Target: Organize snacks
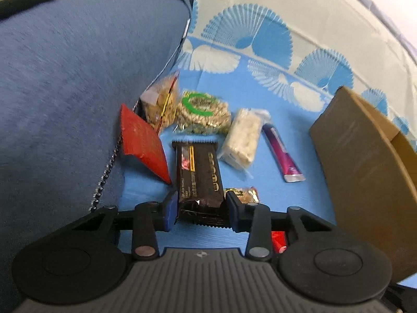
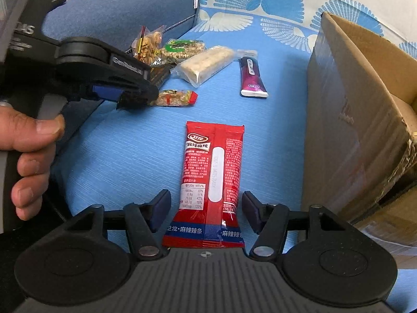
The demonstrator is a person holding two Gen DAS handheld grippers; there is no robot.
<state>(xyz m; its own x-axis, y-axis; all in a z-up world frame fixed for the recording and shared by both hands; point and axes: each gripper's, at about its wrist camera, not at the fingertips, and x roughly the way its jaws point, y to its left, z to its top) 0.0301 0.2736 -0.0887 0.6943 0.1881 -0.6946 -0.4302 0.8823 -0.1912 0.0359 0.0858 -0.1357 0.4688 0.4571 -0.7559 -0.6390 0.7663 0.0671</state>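
My left gripper [image 1: 202,210] is shut on the near end of a black snack bar [image 1: 199,172]; it also shows from the side in the right wrist view [image 2: 138,96]. Beyond it lie a red packet [image 1: 142,144], a nut bag [image 1: 163,103], a green-labelled snack bag [image 1: 203,113], a white rice-cake pack [image 1: 242,138], a purple tube [image 1: 282,156] and a small gold candy bar [image 1: 246,194]. My right gripper [image 2: 206,214] is open, its jaws on either side of a red spicy-strip packet [image 2: 212,182] lying flat on the blue sheet.
An open cardboard box [image 2: 359,120] stands at the right, also in the left wrist view [image 1: 365,172]. A blue cushion [image 1: 78,91] rises at the left. The patterned blue sheet [image 2: 130,156] covers the surface.
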